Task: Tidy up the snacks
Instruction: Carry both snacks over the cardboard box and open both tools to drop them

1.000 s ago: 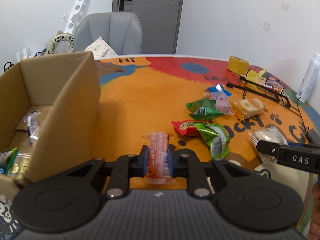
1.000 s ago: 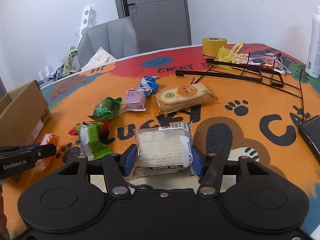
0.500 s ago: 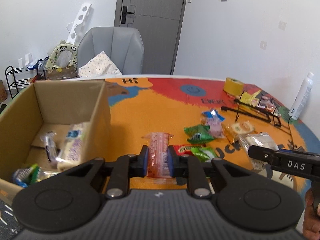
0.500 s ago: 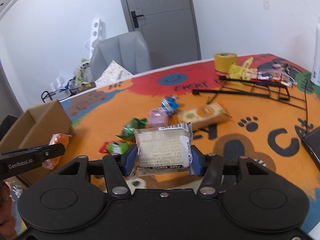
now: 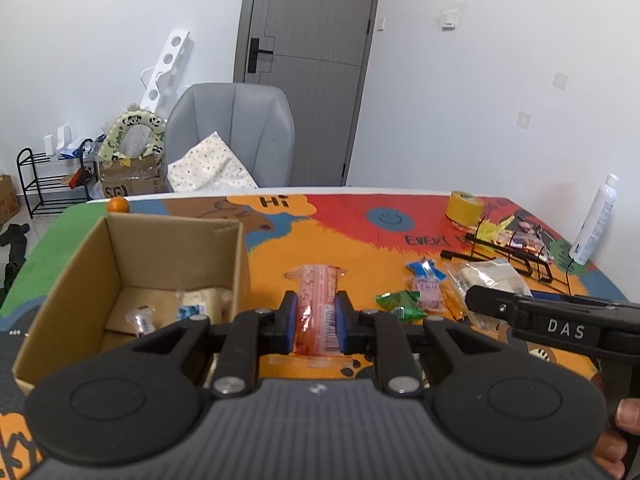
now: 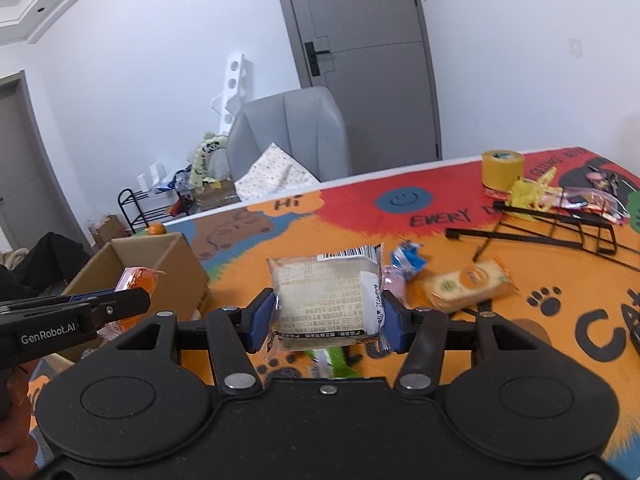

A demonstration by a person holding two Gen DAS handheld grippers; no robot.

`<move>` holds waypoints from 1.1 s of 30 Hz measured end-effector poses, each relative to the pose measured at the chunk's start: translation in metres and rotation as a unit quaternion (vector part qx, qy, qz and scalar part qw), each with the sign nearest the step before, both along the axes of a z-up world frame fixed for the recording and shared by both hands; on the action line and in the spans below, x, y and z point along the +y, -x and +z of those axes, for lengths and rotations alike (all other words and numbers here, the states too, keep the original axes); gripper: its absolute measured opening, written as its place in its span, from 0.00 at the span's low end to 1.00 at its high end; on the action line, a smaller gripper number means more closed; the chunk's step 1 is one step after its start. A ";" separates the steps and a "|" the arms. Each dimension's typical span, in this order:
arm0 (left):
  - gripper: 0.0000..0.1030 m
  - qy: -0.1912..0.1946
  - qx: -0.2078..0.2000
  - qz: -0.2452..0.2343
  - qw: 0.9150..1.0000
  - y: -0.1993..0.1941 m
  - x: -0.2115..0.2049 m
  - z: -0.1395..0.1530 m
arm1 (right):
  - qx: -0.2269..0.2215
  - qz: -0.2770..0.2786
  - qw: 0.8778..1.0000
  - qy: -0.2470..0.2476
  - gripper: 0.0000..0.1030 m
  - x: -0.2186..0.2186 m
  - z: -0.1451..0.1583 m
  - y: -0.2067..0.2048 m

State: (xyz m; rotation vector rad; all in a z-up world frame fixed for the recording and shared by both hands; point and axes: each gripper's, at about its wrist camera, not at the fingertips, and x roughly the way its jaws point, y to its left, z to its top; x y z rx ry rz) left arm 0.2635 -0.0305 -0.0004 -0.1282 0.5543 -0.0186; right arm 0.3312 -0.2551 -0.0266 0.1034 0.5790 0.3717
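My left gripper is shut on an orange snack packet and holds it above the table, just right of the open cardboard box, which has several snacks inside. My right gripper is shut on a clear-wrapped white cake packet and holds it above the table, to the right of the box. The left gripper also shows in the right wrist view beside the box. Loose snacks lie on the table: a green packet, a blue one and a cracker pack.
A black wire rack lies flat at the back right with a yellow tape roll and yellow and red packets near it. A white bottle stands at the far right edge. A grey chair is behind the table.
Both grippers have risen with their packets and moved left toward the box. The inside of the box has come into the left wrist view.
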 end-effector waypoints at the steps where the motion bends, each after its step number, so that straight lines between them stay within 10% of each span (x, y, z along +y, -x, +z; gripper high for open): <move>1: 0.18 -0.001 -0.003 0.002 1.000 0.001 0.002 0.001 | -0.002 0.003 1.000 -0.001 0.51 0.003 0.002 0.001; 33: 0.18 0.004 0.015 0.098 0.995 0.023 0.113 0.001 | -0.014 0.093 0.996 0.003 0.51 0.102 0.018 0.002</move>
